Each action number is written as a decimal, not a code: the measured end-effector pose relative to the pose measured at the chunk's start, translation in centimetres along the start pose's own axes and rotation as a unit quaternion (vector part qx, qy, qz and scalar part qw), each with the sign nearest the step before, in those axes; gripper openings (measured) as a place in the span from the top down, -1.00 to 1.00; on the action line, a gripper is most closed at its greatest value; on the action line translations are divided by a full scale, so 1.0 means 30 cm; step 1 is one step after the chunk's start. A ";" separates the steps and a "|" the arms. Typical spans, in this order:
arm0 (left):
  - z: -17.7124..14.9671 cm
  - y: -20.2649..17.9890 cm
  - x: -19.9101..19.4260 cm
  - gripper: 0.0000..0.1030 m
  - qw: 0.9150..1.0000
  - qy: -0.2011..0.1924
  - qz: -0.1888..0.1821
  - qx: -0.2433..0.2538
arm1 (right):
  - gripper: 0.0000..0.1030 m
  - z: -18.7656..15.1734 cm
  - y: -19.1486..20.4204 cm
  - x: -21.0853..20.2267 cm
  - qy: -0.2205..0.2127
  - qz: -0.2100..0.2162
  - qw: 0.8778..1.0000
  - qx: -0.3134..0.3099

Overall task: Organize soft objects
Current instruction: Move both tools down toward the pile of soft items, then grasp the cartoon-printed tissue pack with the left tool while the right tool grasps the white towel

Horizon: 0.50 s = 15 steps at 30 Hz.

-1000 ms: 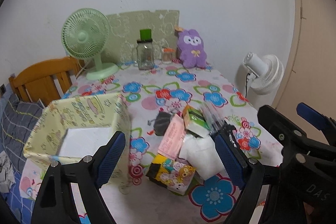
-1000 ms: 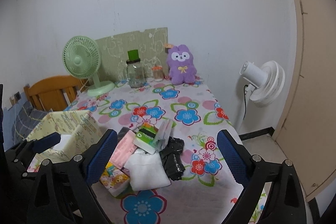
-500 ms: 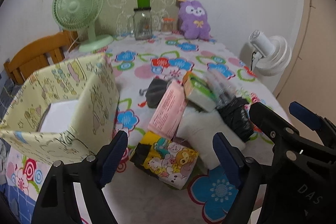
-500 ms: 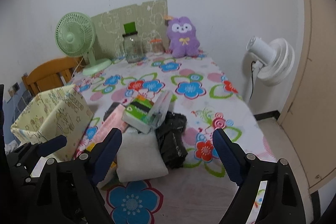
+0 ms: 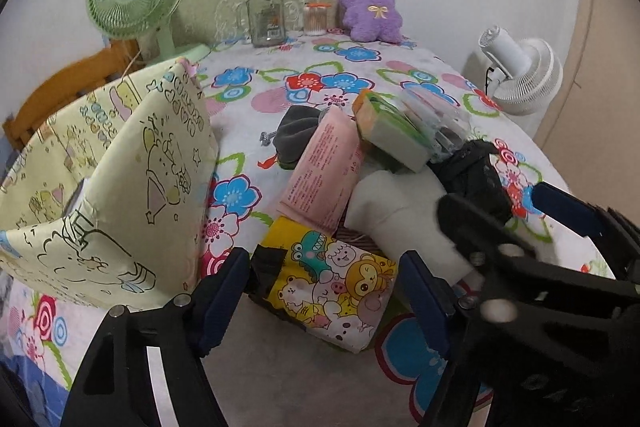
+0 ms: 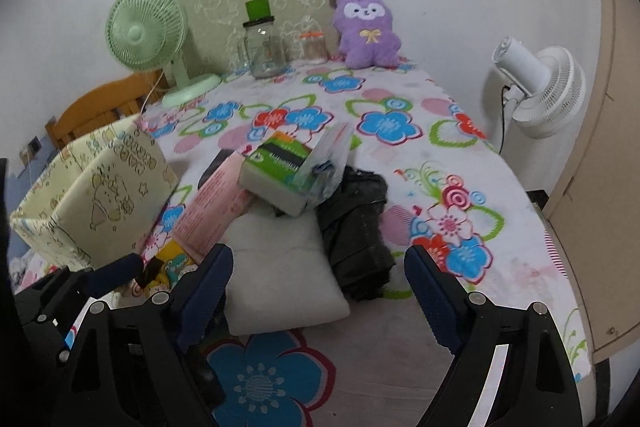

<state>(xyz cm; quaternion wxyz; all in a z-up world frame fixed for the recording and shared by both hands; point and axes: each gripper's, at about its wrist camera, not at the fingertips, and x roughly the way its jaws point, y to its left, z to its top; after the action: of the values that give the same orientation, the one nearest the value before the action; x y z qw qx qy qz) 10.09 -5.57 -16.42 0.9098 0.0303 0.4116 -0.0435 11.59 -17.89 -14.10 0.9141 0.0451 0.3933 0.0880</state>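
In the left wrist view, the left gripper is spread wide, its blue-padded fingers on either side of a yellow cartoon-animal tissue pack that lies on the flower-print tablecloth; whether the pads touch the pack cannot be told. A pink soft packet leans over that pack, beside a white folded cloth, a dark grey fabric bundle, a green-and-white boxed pack and a crumpled black plastic bag. A pale yellow fabric storage box stands just left of the pile. A purple plush bunny sits against the far wall.

In the right wrist view, the right gripper is also wide open and empty, poised over the near end of the white folded cloth, with the black bag just to its right. The green-and-white pack rests on top of the pile. The fabric box stands at the left.
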 end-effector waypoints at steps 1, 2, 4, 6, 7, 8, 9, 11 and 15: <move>-0.005 -0.005 -0.001 -0.52 1.000 -0.003 0.002 0.005 | -0.74 -0.002 0.007 0.006 0.003 0.002 1.000 -0.004; -0.010 -0.007 0.001 -0.52 1.000 0.000 0.002 0.009 | -0.74 -0.005 0.015 0.014 0.006 0.003 1.000 -0.007; -0.016 -0.006 0.005 -0.52 1.000 0.001 0.005 0.012 | -0.74 -0.010 0.028 0.030 0.013 0.008 1.000 -0.012; -0.019 -0.002 0.008 -0.52 1.000 0.000 0.007 0.013 | -0.74 -0.014 0.033 0.042 0.017 0.011 1.000 -0.012; -0.020 -0.002 0.010 -0.52 1.000 0.000 0.009 0.014 | -0.74 -0.016 0.034 0.046 0.019 0.012 1.000 -0.012; -0.021 0.000 0.012 -0.52 1.000 0.000 0.011 0.015 | -0.74 -0.016 0.036 0.057 0.024 0.012 1.000 -0.012; -0.021 0.001 0.014 -0.52 1.000 0.000 0.013 0.016 | -0.74 -0.017 0.037 0.063 0.027 0.013 0.999 -0.011; -0.024 0.000 0.016 -0.54 1.000 0.000 0.017 0.018 | -0.74 -0.020 0.038 0.074 0.032 0.014 0.999 -0.010; -0.030 -0.005 0.024 -0.68 0.999 0.001 0.021 0.025 | -0.74 -0.021 0.044 0.102 0.044 0.015 0.999 -0.011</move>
<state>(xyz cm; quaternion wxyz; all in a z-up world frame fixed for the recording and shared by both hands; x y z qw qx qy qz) 9.87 -5.67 -17.54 0.9090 0.0617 0.4108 -0.0345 13.03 -15.99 -16.51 0.8948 0.0372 0.4315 0.1084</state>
